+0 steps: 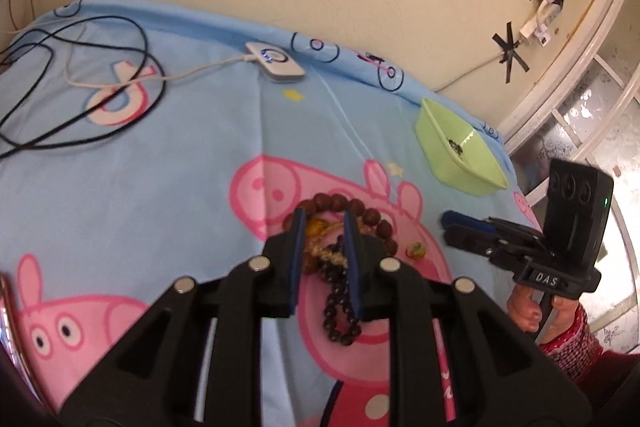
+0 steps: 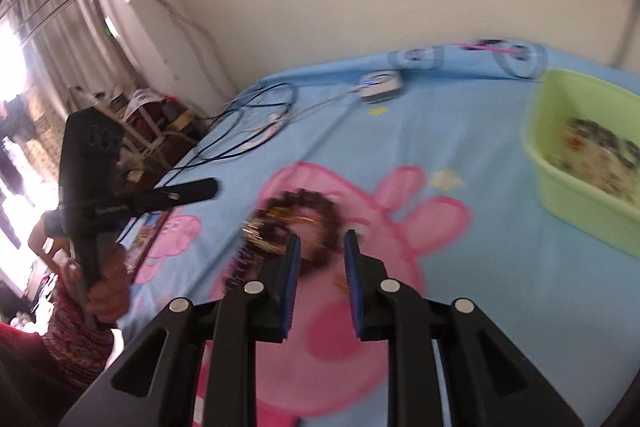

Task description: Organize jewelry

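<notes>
Several bracelets (image 1: 332, 205) heaped mid-bed, green tray (image 1: 460, 169) far right, left gripper (image 1: 322, 217) and right gripper (image 2: 322, 239) poised over them, fingers parted and empty: likely pick-up next, lowering to clench one strand.

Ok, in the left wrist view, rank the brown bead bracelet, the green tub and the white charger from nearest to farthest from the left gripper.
1. Brown bead bracelet: right at the left gripper's fingertips, on the pink pig print.
2. Green tub: farther back, on the right.
3. White charger: farthest, near the wall, slightly left.
</notes>
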Tool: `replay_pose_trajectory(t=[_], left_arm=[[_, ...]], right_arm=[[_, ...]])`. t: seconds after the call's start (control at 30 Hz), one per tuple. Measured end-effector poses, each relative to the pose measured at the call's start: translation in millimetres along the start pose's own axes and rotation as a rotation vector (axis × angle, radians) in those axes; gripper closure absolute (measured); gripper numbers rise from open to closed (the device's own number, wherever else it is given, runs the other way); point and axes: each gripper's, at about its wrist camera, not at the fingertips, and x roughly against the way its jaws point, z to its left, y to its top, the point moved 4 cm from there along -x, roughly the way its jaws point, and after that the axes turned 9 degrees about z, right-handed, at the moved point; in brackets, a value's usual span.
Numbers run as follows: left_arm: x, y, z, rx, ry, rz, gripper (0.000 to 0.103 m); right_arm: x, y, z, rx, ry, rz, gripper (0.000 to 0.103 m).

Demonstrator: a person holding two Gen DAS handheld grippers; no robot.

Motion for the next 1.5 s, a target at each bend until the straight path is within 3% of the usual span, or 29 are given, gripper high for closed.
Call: replay_pose_trajectory(t=[0.1, 0.17, 0.27, 0.5, 0.8, 0.93, 1.07, 1.2, 1.3, 1.4, 1.5], left_arm=[[-4, 1, 3, 0.007, -0.023, 0.003, 0.085], [-10, 2, 2, -0.007, -0.032, 0.028, 0.085], [-23, 3, -10, -0.100, 0.012, 0.071, 0.085], [-64, 4, -12, -0.196, 0.096, 0.160, 0.085], [-70, -3, -24, -0.307, 0.248, 0.145, 0.085], [-69, -4, -23, -0.306, 0.258, 0.140, 0.088], [-68, 1, -12, -0.223, 0.193, 0.151, 0.096], [-49, 11, 10, -0.048, 0.021, 0.132, 0.096], [-30, 15, 13, 0.021, -0.087, 0.094, 0.096], [-19, 14, 1, 0.027, -0.151, 0.080, 0.096], [-15, 8, -16, -0.007, -0.166, 0.082, 0.096]], right_arm=[[-30, 23, 14, 0.032, 0.016, 0.074, 0.103], [-36, 33, 14, 0.024, -0.016, 0.074, 0.103], [-33, 38, 2, -0.042, -0.005, 0.043, 0.103], [-23, 2, -31, -0.156, -0.003, 0.042, 0.103], [-22, -21, -53, -0.254, 0.066, 0.012, 0.103], [-17, -21, -54, -0.256, 0.089, -0.020, 0.103], [-16, -19, -56, -0.263, 0.106, -0.035, 0.103], [-12, -19, -59, -0.276, 0.124, -0.050, 0.103], [-10, -19, -55, -0.254, 0.129, -0.054, 0.103], [-8, -18, -46, -0.195, 0.083, -0.031, 0.103], [-1, -20, -36, -0.120, 0.028, -0.024, 0.103]])
